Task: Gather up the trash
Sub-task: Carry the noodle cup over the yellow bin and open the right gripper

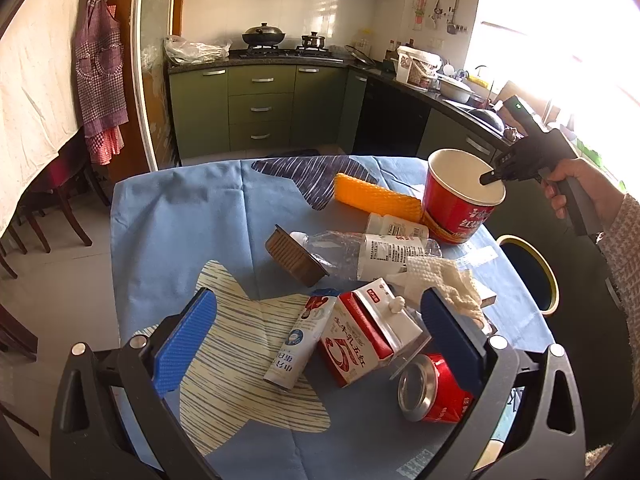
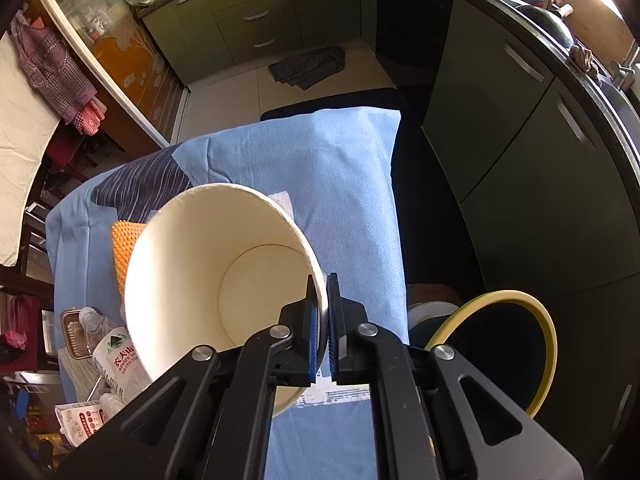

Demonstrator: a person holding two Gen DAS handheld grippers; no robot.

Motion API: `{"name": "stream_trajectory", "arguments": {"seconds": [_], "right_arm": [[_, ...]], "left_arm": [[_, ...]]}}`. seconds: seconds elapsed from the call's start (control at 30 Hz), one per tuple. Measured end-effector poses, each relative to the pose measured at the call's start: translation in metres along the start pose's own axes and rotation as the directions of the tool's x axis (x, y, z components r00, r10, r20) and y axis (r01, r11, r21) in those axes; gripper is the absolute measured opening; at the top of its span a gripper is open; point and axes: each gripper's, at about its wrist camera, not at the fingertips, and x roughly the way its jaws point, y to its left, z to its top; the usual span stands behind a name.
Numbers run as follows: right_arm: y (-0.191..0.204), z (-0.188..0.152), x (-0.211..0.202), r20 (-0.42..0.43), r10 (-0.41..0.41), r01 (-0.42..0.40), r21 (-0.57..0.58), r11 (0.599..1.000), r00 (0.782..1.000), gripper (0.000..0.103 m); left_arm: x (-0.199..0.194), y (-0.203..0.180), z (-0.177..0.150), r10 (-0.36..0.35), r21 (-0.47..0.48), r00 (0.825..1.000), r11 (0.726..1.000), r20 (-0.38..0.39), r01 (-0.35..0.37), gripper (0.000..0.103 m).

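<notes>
The right tool (image 2: 323,320) pinches the rim of a red paper cup (image 1: 460,200), its white inside empty, at two o'clock on the blue-clothed worktop (image 1: 180,220). A yellow-rimmed round bin (image 2: 532,344) sits just beside the worktop at four o'clock. The left tool (image 1: 316,336) is spread above a glossy milk carton (image 1: 360,340) and dented red can (image 1: 432,388).

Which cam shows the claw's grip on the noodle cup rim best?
Right wrist: the right claw pinches the noodle cup wall near its rim, one pad inside, one outside. Left wrist shows the cup's red outside, but the pinch is small and distant.
</notes>
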Motion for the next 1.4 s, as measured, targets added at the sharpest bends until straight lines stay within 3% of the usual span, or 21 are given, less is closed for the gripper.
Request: {"name": "stream_trajectory", "arguments": {"seconds": [0.13,0.33,0.47,0.67,0.9,1.07,1.17,1.4], "right_arm": [[-0.032,-0.008,-0.037,0.052,0.037,-0.039,0.043,0.998,0.998,0.005],[-0.125,-0.043,-0.07,0.087,-0.044,0.027,0.181,0.983,0.995,0.005],[-0.199,-0.079,-0.059,0.059,-0.079,0.058,0.303,0.951,0.995,0.005],[-0.264,-0.122,0.0,-0.02,-0.053,0.057,0.41,0.91,0.998,0.006],[-0.284,-0.135,0.07,-0.088,-0.024,0.06,0.432,0.9,0.996,0.006],[-0.287,-0.137,0.09,-0.103,-0.017,0.06,0.432,0.9,0.995,0.011],[-0.287,-0.133,0.084,-0.085,-0.039,0.071,0.428,0.901,0.996,0.03],[-0.277,-0.131,0.045,-0.002,0.001,0.0,0.401,0.916,1.0,0.033]], "left_arm": [[-0.005,-0.004,0.001,-0.001,0.009,1.0,1.0,0.013,0.001,0.097],[-0.013,-0.014,0.002,-0.017,0.024,0.999,1.0,0.03,0.016,0.097],[-0.011,-0.023,0.004,-0.024,0.041,0.999,0.999,0.028,0.022,0.097],[-0.003,-0.042,0.008,-0.03,0.068,1.0,0.997,0.01,0.029,0.097],[0.003,-0.053,0.016,-0.006,0.084,1.0,0.996,-0.009,0.007,0.097],[0.01,-0.054,0.024,0.021,0.089,0.999,0.996,-0.024,-0.019,0.097],[0.014,-0.057,0.029,0.028,0.096,0.999,0.995,-0.027,-0.026,0.097],[0.031,-0.077,0.05,0.019,0.162,0.997,0.987,-0.07,-0.007,0.097]]}}
